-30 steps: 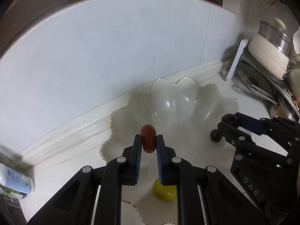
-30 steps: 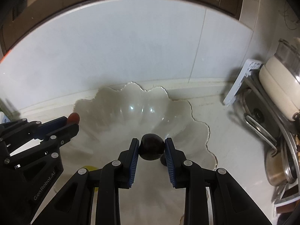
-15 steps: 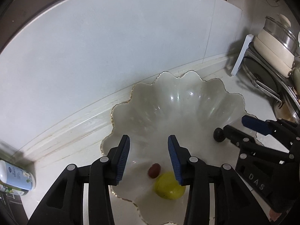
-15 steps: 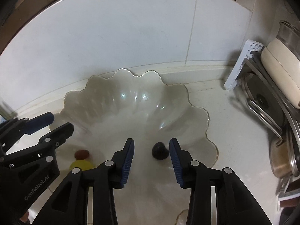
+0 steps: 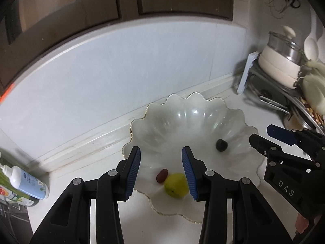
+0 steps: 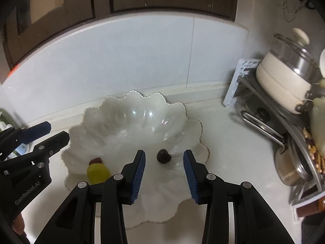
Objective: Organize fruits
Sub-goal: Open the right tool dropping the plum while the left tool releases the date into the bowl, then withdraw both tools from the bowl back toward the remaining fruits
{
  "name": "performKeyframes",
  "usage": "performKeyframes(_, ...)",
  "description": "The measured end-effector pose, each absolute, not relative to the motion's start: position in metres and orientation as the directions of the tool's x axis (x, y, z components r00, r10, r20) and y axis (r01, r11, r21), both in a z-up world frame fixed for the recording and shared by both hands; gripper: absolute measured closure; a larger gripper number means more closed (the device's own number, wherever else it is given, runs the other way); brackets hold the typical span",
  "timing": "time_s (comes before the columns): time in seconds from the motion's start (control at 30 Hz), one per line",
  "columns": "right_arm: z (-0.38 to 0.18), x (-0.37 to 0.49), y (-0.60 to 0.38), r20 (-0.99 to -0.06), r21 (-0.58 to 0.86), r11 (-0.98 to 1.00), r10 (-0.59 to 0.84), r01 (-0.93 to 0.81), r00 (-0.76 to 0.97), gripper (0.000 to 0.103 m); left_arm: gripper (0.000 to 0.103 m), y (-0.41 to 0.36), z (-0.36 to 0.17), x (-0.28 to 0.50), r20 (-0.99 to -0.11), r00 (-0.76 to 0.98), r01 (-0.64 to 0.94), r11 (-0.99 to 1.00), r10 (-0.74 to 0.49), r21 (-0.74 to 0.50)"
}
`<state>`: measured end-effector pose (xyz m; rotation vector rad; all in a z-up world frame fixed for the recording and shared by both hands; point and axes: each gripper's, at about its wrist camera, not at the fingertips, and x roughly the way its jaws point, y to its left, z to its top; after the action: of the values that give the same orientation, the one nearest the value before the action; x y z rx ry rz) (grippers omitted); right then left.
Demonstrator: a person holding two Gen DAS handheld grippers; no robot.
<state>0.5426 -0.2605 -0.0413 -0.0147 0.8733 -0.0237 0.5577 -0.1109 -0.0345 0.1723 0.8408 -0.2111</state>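
Now, at far left a bottle (image 5: 30, 183) lies on the counter; the left gripper (image 5: 161, 167) hangs empty, jaws parted, over the bowl (image 5: 182, 109), where a red fruit (image 5: 161, 175) touches a yellow one (image 5: 176, 185); farther right, the dark fruit (image 6: 163, 156) lies below the right gripper (image 6: 164, 175), jaws likewise released

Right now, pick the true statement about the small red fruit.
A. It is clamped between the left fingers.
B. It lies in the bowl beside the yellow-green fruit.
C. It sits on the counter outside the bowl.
B: the small red fruit lies in the scalloped bowl right beside the yellow-green fruit, and nothing is between the left gripper's open fingers.
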Motion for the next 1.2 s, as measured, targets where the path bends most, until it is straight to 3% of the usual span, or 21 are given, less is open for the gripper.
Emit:
performKeyframes(0.53, 0.002, 0.465, -0.258, -0.676, -0.033, 0.999, -0.047, 0.033, 0.736, 0.063, 0.061, -0.113, -0.004, 0.488, -0.696, 0.687, 0.311, 0.950, -0.210, 0.020)
performKeyframes(1.2, 0.019, 0.379, -0.263, -0.623, -0.004, 0.996, -0.070, 0.086, 0.779, 0.063, 0.061, -0.114, 0.023, 0.405, -0.617, 0.737, 0.401, 0.914, -0.276, 0.070)
